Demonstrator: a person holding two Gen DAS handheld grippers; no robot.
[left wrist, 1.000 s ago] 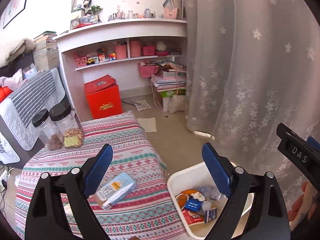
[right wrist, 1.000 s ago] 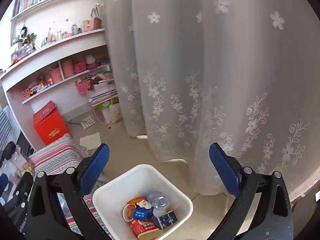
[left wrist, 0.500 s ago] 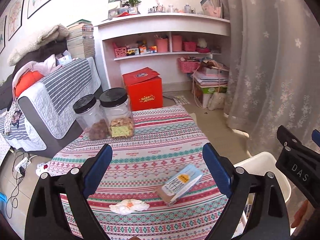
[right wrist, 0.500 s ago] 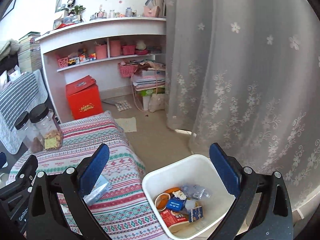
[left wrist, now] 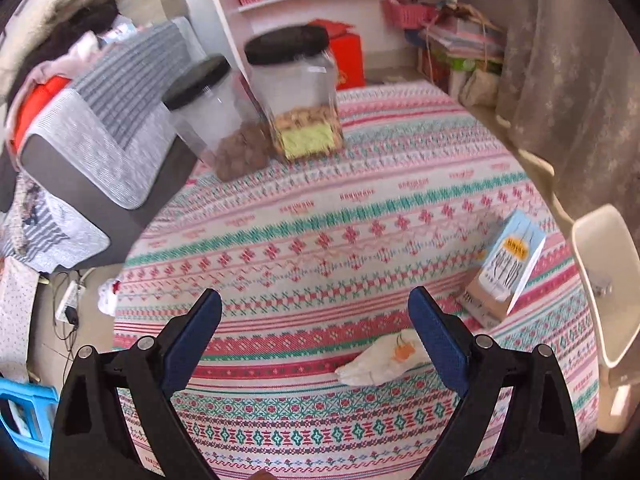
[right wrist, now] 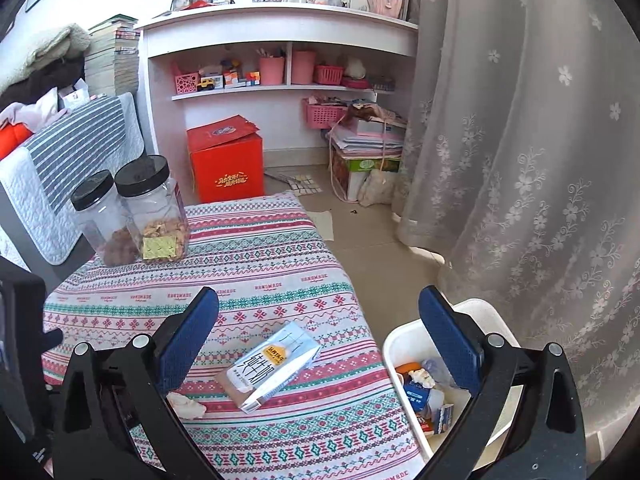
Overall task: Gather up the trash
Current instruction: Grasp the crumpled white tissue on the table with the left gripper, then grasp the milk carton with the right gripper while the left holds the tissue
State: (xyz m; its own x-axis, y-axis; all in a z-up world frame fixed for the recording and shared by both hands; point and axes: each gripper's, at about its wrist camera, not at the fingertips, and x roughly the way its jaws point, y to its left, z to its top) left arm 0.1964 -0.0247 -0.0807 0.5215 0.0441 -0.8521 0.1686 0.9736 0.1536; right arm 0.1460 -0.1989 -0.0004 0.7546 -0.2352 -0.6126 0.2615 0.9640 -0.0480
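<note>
Trash is sitting partly collected: several scraps are lying in the bin [right wrist: 404, 342], while a carton [right wrist: 272, 366] and tissue [left wrist: 384, 360] are lying on the tabletop [left wrist: 320, 216]. Left gripper [left wrist: 316, 342] and right gripper [right wrist: 320, 334] are hovering, jaws apart, empty.

Left gripper [left wrist: 316, 320] and right gripper [right wrist: 318, 316], fingers apparently spread wide, empty.

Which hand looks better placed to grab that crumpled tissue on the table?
Probably the left. The left gripper is open with the crumpled tissue just by its right finger. The right gripper faces the carton and bin.
</note>
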